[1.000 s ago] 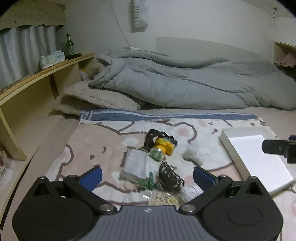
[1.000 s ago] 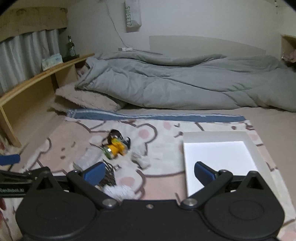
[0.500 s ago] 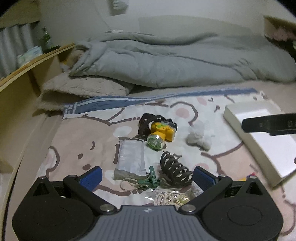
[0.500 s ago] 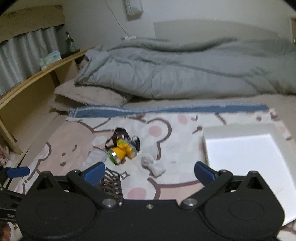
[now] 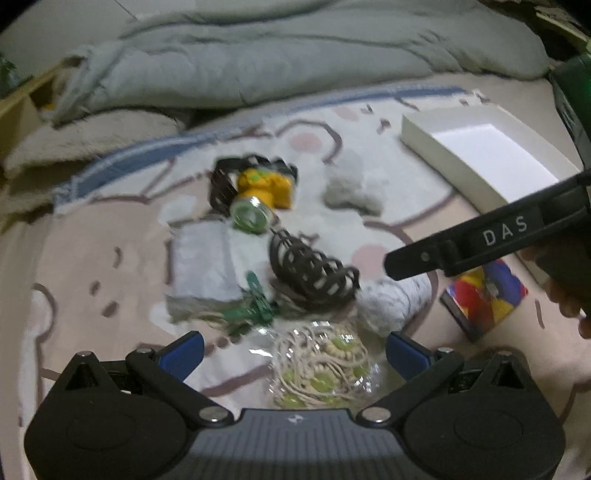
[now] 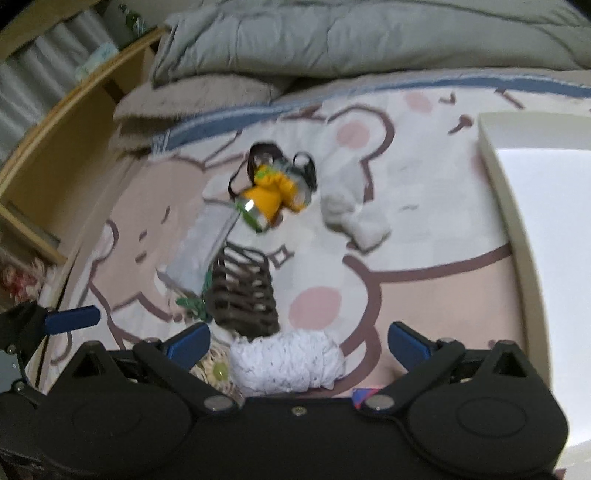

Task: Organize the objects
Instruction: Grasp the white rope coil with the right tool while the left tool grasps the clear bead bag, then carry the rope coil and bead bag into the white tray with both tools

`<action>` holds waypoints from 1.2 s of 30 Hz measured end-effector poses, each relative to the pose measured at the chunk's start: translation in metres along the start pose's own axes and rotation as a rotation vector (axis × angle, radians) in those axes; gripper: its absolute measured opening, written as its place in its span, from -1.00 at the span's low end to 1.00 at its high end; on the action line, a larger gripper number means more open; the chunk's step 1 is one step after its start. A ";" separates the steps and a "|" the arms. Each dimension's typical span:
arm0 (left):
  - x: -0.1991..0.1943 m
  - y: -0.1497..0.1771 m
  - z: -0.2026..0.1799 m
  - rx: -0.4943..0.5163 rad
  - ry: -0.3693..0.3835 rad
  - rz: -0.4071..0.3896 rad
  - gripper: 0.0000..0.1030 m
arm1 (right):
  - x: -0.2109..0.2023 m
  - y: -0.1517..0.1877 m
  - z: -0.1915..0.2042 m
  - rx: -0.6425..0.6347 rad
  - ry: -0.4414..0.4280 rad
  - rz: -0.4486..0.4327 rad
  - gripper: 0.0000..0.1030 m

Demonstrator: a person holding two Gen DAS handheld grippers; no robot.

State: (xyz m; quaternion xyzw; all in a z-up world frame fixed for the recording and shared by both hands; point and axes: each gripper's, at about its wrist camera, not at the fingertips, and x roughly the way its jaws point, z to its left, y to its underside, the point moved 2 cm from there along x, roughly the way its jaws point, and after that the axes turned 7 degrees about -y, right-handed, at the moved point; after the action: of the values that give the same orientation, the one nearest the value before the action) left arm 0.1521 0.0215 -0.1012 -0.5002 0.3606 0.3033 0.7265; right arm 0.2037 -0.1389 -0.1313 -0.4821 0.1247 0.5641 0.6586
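Observation:
Loose items lie on a bear-print blanket: a yellow headlamp, a grey pouch, a green clip, a dark hair claw, a bag of beaded cord, a white knitted roll, a white cloth wad and a colourful card pack. A white open box sits right. My left gripper is open over the cord bag. My right gripper is open around the knitted roll, and also shows in the left view.
A grey duvet and a beige pillow lie behind the blanket. A wooden shelf headboard runs along the left, with a bottle on top.
Both grippers have dropped and tilted down towards the pile. The right gripper has moved left over the knitted roll. Both stayed open.

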 end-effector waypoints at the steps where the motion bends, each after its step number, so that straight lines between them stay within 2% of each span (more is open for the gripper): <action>1: 0.004 0.001 0.000 -0.003 0.016 0.015 1.00 | 0.005 0.001 0.000 -0.007 -0.009 0.014 1.00; 6: 0.022 0.004 -0.005 0.008 0.095 0.064 1.00 | 0.021 0.004 0.000 -0.043 -0.063 0.078 1.00; 14: 0.051 0.007 -0.005 -0.029 0.130 0.175 1.00 | 0.047 0.009 -0.006 -0.028 -0.007 0.180 1.00; 16: 0.056 0.007 -0.006 -0.033 0.142 0.186 0.98 | 0.049 0.009 -0.008 -0.022 -0.017 0.174 0.98; 18: 0.058 0.006 -0.007 -0.036 0.152 0.193 0.95 | 0.048 0.008 -0.005 -0.044 -0.024 0.166 0.76; 20: 0.061 0.007 -0.007 -0.045 0.160 0.201 0.83 | 0.047 0.007 -0.001 -0.075 -0.049 0.162 0.58; 22: 0.063 0.009 -0.006 -0.056 0.138 0.208 0.67 | 0.045 0.007 0.004 -0.103 -0.047 0.157 0.56; 29: 0.059 0.012 -0.005 -0.087 0.130 0.215 0.55 | 0.034 0.010 0.014 -0.188 -0.030 0.144 0.52; 36: 0.042 0.008 0.004 -0.161 0.101 0.182 0.49 | 0.009 0.005 0.015 -0.182 -0.016 0.079 0.52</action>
State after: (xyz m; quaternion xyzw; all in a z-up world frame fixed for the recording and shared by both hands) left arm 0.1698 0.0312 -0.1387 -0.5370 0.4149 0.3703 0.6343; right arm 0.1966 -0.1225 -0.1321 -0.5300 0.0866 0.6026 0.5903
